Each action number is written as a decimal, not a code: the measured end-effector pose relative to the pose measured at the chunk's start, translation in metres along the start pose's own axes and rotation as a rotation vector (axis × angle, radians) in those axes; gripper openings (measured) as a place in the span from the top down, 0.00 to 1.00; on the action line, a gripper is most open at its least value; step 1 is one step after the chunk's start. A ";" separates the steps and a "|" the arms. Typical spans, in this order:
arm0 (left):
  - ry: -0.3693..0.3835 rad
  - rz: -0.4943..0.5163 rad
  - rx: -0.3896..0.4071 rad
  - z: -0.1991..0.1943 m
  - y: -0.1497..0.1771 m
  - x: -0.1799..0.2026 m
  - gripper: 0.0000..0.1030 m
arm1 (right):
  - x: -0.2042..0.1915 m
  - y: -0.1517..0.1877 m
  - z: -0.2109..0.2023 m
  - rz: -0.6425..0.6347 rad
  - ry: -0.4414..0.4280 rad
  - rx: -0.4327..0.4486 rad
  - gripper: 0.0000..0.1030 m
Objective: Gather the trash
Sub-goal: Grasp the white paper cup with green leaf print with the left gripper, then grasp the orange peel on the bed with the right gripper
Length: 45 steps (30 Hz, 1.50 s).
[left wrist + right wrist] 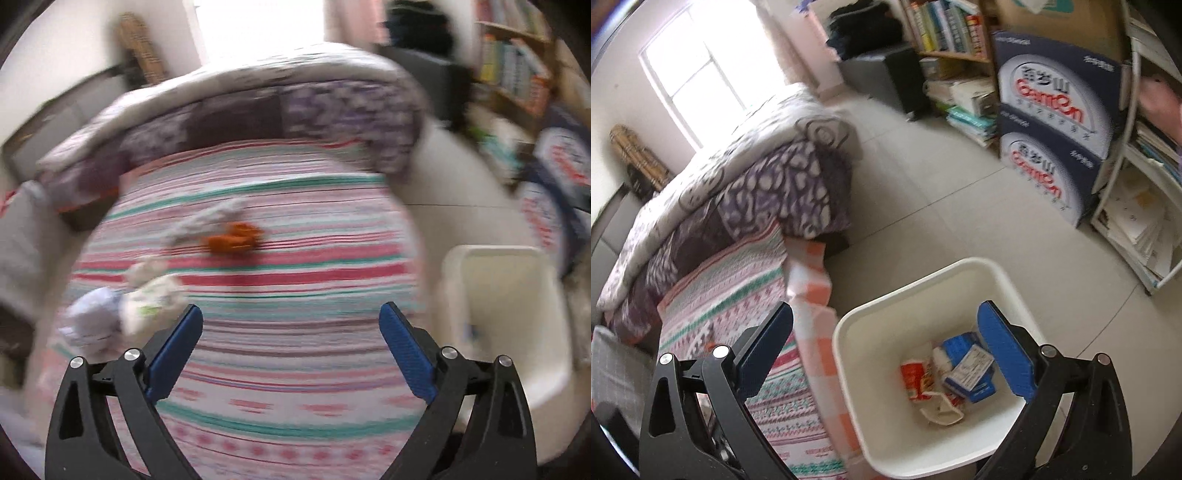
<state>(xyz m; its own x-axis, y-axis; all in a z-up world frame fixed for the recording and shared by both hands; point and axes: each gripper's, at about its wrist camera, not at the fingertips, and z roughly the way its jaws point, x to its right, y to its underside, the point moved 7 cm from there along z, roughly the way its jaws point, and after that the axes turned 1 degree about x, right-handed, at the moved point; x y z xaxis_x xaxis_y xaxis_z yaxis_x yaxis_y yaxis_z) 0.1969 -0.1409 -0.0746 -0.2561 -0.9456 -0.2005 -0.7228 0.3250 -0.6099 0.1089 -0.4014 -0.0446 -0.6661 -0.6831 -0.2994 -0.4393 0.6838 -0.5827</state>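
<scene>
My left gripper [291,314] is open and empty above the striped bedspread [295,280]. Trash lies on the bed ahead: an orange wrapper [232,239], a grey crumpled piece [207,221] behind it, and white crumpled paper and packaging [129,306] just left of the left finger. The view is blurred. My right gripper [885,314] is open and empty above the white bin [882,406], which also shows in the left wrist view [498,332]. The bin holds a blue and white box [967,365], a red wrapper [918,376] and white scraps.
A folded purple and white quilt [757,184] lies at the bed's far end. Stacked blue printed cartons [1056,122], bookshelves [953,33] and a white shelf unit [1137,203] stand along the right side. Pale tiled floor [942,192] lies between bed and shelves.
</scene>
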 end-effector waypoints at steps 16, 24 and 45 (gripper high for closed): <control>-0.224 -0.394 -0.222 0.110 0.025 -0.146 0.07 | -0.086 0.043 0.032 -0.202 -0.016 -0.080 0.07; -0.079 -0.402 -0.220 0.116 0.030 -0.149 0.23 | -0.130 0.073 0.046 -0.303 -0.046 -0.127 0.07; 0.126 -0.457 0.043 -0.017 0.002 -0.242 0.23 | -0.333 0.177 0.081 -1.153 -0.476 -0.197 0.35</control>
<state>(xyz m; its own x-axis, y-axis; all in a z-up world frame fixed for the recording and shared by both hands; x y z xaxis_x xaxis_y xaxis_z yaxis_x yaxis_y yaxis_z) 0.2462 0.0886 -0.0146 0.0047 -0.9820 0.1887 -0.7527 -0.1277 -0.6459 0.3021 -0.0741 -0.1092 0.4277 -0.9030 0.0408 -0.7284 -0.3710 -0.5761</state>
